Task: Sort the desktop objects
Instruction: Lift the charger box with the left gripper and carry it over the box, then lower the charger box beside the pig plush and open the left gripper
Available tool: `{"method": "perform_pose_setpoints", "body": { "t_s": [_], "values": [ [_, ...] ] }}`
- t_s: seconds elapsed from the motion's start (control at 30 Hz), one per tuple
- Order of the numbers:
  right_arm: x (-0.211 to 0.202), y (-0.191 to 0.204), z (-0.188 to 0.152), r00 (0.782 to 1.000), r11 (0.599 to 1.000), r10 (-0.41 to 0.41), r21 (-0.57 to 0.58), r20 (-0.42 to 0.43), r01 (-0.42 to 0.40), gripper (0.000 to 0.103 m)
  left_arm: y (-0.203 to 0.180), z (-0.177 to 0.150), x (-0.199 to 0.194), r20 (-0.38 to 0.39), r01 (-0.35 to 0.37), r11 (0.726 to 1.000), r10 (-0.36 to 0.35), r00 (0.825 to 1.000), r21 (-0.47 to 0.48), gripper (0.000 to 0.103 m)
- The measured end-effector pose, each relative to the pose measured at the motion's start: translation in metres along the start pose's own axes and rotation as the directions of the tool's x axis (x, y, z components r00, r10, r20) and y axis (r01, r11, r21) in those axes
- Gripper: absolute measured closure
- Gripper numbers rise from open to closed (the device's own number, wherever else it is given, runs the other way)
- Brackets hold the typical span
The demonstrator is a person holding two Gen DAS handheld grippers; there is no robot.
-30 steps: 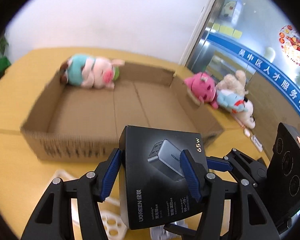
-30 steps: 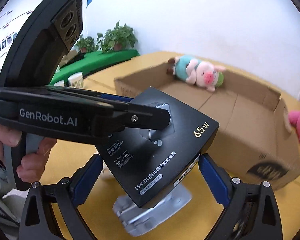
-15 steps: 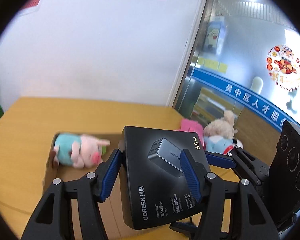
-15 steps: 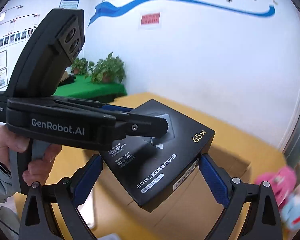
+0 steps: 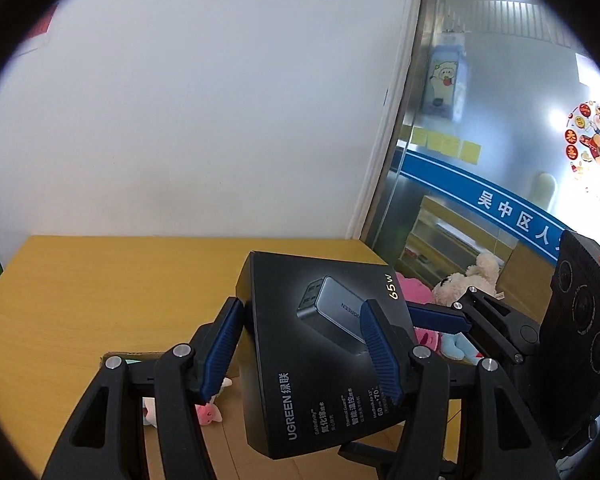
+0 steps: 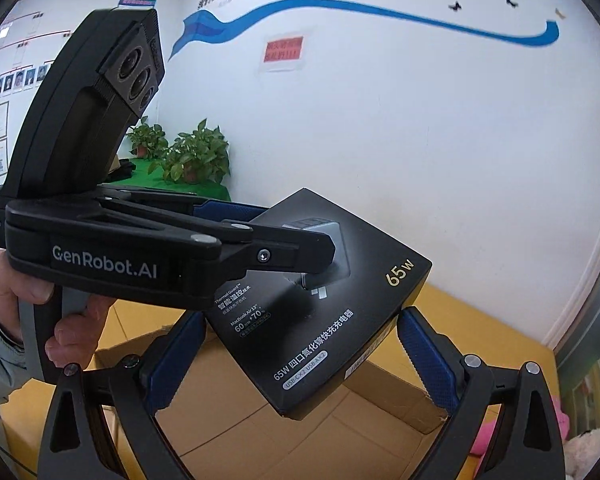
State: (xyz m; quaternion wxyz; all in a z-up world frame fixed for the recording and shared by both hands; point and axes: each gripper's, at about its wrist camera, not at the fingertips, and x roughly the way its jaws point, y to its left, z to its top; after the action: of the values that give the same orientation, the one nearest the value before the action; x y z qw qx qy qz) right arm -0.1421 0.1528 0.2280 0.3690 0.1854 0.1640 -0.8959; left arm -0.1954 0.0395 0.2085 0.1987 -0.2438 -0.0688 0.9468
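The black UGREEN charger box (image 5: 324,356) is held in the air above the open cardboard box (image 6: 300,432), which sits on the yellow wooden surface (image 5: 112,280). The left hand-held gripper (image 5: 300,344) clamps it across its width, one blue pad against the left side face and the other pressed on the printed front near the charger picture, so the box stands tilted with its "65W" corner uppermost. The right hand-held gripper (image 6: 296,356) has its blue fingers (image 6: 420,344) spread on either side of the box's lower corner; in the right wrist view a gap shows between the pads and the cardboard, so I judge it open and merely bracketing the box, perhaps to steady it or take it over. Carrying the box high probably serves to clear the carton's wall before lowering it in. A pink pig plush (image 5: 208,412) already lies on the carton floor, seen below the left fingers, which suggests the carton is the sorting destination. More plush toys (image 5: 460,292) wait on the surface beyond the carton's right wall, near the glass door.
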Motion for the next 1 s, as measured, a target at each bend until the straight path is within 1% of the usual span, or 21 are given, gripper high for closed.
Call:
{"method": "perform_pose_setpoints", "body": {
  "t_s": [0.07, 0.17, 0.3, 0.37, 0.43, 0.5, 0.63, 0.73, 0.77, 0.8, 0.83, 0.9, 0.93, 1.0],
  "values": [
    [0.024, -0.017, -0.006, 0.999, 1.000, 0.017, 0.026, -0.037, -0.016, 0.006, 0.014, -0.004, 0.027, -0.047, 0.007, 0.999, -0.009, 0.999, -0.036, 0.043],
    [0.057, -0.041, -0.019, 0.994, 0.996, 0.066, 0.072, -0.087, -0.060, 0.006, 0.030, -0.017, 0.065, -0.120, 0.002, 0.997, -0.012, 0.993, -0.076, 0.043],
    [0.107, -0.065, -0.051, 0.977, 0.987, 0.118, 0.129, -0.180, -0.096, 0.006, 0.045, -0.044, 0.118, -0.228, -0.043, 0.995, 0.021, 0.973, -0.090, 0.043],
    [0.131, -0.072, -0.068, 0.963, 0.982, 0.140, 0.156, -0.229, -0.106, 0.006, 0.051, -0.058, 0.142, -0.288, -0.066, 0.993, 0.037, 0.957, -0.094, 0.043],
    [0.154, -0.076, -0.086, 0.947, 0.979, 0.157, 0.170, -0.280, -0.113, 0.006, 0.057, -0.071, 0.159, -0.331, -0.081, 0.991, 0.041, 0.943, -0.106, 0.043],
    [0.170, -0.082, -0.099, 0.932, 0.972, 0.185, 0.199, -0.312, -0.126, 0.006, 0.062, -0.081, 0.175, -0.377, -0.100, 0.988, 0.047, 0.925, -0.122, 0.043],
    [0.196, -0.091, -0.118, 0.904, 0.964, 0.218, 0.228, -0.368, -0.140, 0.006, 0.061, -0.091, 0.200, -0.437, -0.126, 0.986, 0.065, 0.897, -0.111, 0.044],
    [0.214, -0.095, -0.129, 0.879, 0.961, 0.226, 0.245, -0.419, -0.129, 0.007, 0.059, -0.099, 0.219, -0.504, -0.150, 0.982, 0.074, 0.861, -0.113, 0.046],
    [0.219, -0.097, -0.133, 0.871, 0.959, 0.230, 0.254, -0.435, -0.126, 0.007, 0.059, -0.103, 0.222, -0.521, -0.152, 0.982, 0.070, 0.851, -0.116, 0.046],
    [0.224, -0.098, -0.138, 0.864, 0.958, 0.225, 0.263, -0.450, -0.113, 0.009, 0.059, -0.105, 0.224, -0.530, -0.146, 0.981, 0.058, 0.846, -0.125, 0.046],
    [0.227, -0.099, -0.141, 0.861, 0.958, 0.222, 0.268, -0.457, -0.104, 0.011, 0.060, -0.107, 0.224, -0.534, -0.140, 0.981, 0.049, 0.844, -0.132, 0.046],
    [0.228, -0.100, -0.144, 0.862, 0.956, 0.214, 0.281, -0.460, -0.088, 0.013, 0.059, -0.105, 0.220, -0.526, -0.128, 0.984, 0.045, 0.849, -0.123, 0.046],
    [0.227, -0.099, -0.143, 0.864, 0.959, 0.190, 0.278, -0.466, -0.061, 0.013, 0.058, -0.103, 0.214, -0.518, -0.132, 0.985, 0.056, 0.853, -0.111, 0.046],
    [0.214, -0.094, -0.142, 0.865, 0.961, 0.147, 0.277, -0.479, -0.010, 0.012, 0.056, -0.094, 0.198, -0.486, -0.146, 0.985, 0.083, 0.870, -0.093, 0.046]
  ]
}}
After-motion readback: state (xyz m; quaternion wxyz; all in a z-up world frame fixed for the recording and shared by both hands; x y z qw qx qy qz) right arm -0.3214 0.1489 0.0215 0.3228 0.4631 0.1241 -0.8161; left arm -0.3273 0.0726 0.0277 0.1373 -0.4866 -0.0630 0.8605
